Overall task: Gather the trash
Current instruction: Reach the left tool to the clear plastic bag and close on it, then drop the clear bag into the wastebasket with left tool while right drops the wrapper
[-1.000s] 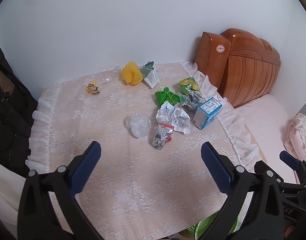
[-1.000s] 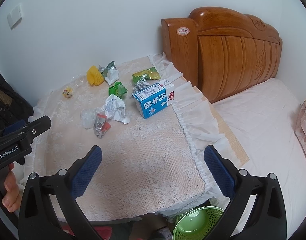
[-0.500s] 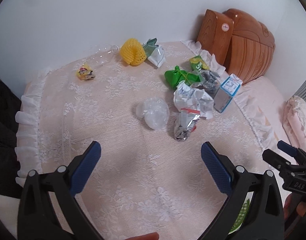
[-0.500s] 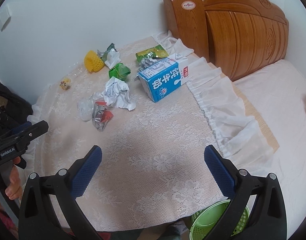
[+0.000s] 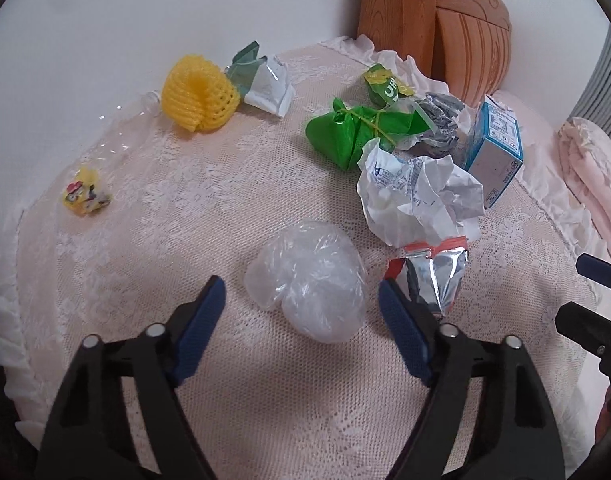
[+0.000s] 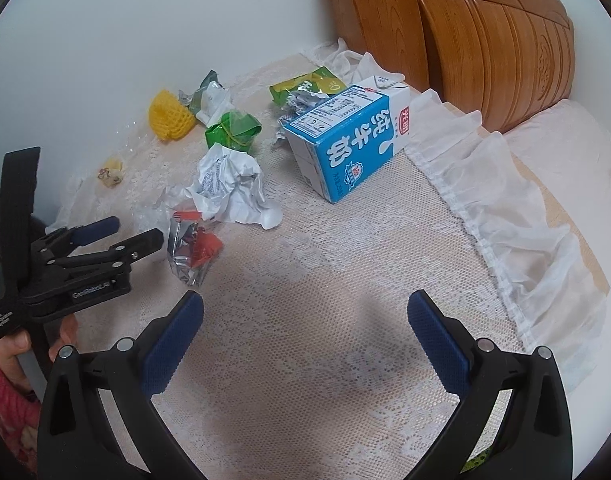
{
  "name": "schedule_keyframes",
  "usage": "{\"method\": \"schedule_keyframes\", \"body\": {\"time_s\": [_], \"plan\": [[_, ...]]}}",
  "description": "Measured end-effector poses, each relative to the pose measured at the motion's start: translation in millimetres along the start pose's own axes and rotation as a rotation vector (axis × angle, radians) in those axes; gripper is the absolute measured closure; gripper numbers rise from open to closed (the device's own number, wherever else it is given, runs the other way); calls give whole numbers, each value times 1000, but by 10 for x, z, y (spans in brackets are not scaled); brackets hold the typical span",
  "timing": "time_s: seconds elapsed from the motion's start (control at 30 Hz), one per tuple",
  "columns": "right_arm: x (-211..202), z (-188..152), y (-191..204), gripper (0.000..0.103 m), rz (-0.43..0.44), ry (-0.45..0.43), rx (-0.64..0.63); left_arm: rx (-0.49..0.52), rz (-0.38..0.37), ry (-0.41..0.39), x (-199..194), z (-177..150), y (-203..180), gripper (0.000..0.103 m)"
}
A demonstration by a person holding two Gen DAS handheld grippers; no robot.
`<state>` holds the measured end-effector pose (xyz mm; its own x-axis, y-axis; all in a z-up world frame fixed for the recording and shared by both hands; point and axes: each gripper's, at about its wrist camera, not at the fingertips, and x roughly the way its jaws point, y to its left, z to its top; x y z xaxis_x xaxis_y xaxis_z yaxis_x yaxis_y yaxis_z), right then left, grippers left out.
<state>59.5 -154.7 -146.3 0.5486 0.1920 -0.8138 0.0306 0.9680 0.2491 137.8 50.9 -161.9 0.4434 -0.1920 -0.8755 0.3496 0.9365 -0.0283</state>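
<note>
Left wrist view: left gripper [image 5: 301,294], jaws just closing yet still apart, straddles a clear plastic bag [image 5: 307,280] near the table's [image 5: 145,208] middle; pads not pressing it. Foil wrapper [image 5: 435,274] touches the right pad. Crumpled paper [image 5: 419,196], green packet [image 5: 353,130], milk carton [image 6: 347,136] lie toward the far right edge. Right gripper [image 6: 305,340] gapes wide, empty, over the near edge.

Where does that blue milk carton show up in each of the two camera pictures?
Left wrist view: blue milk carton at the right edge of the litter, seen end-on.
Right wrist view: blue milk carton upper centre, lying on its side.
Shared landmark: crumpled white paper beside it.
</note>
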Motion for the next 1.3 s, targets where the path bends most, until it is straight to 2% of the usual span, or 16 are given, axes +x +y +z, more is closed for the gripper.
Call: {"method": "schedule_keyframes", "body": {"time_s": [0.07, 0.17, 0.23, 0.33, 0.53, 0.6, 0.63, 0.7, 0.73, 0.77, 0.8, 0.87, 1.0, 1.07, 1.17, 1.3], "plan": [[50, 18, 53, 2, 10, 1, 1, 0, -33, 11, 61, 12, 37, 53], [130, 43, 140, 2, 35, 6, 10, -17, -77, -14, 27, -3, 92, 62], [203, 66, 219, 2, 65, 13, 30, -36, -83, -40, -60, -37, 133, 64], [329, 121, 394, 2, 104, 13, 46, -64, -45, -78, -262, -108, 203, 65], [702, 202, 724, 2, 69, 41, 23, -151, 16, -110, -691, -281, 463, 65], [774, 194, 774, 13, 74, 52, 19, -172, 43, -114, -795, -357, 530, 65], [789, 196, 812, 22, 62, 45, 5, -177, 58, -118, -836, -391, 548, 65], [786, 188, 848, 41, 58, 33, -21, -177, 85, -121, -898, -450, 556, 65], [793, 185, 843, 56, 70, 38, -23, -176, 91, -120, -922, -481, 546, 65], [801, 179, 820, 61, 87, 46, -17, -174, 90, -116, -940, -511, 529, 65], [795, 171, 798, 62, 101, 48, -13, -171, 88, -112, -957, -536, 505, 65], [733, 139, 735, 67, 130, 49, -12, -161, 83, -103, -990, -590, 417, 65], [401, 42, 538, 67, 230, 26, 1, -103, 50, -92, -1067, -652, 88, 65], [162, -63, 394, 67, 245, 26, -7, -56, 22, -84, -1107, -690, -166, 65], [-204, -315, 56, 67, 202, 33, -3, 22, -41, -71, -1169, -795, -629, 65], [-649, -793, -561, 67, 83, 49, 40, 123, -149, -33, -1207, -952, -1306, 65]]}}
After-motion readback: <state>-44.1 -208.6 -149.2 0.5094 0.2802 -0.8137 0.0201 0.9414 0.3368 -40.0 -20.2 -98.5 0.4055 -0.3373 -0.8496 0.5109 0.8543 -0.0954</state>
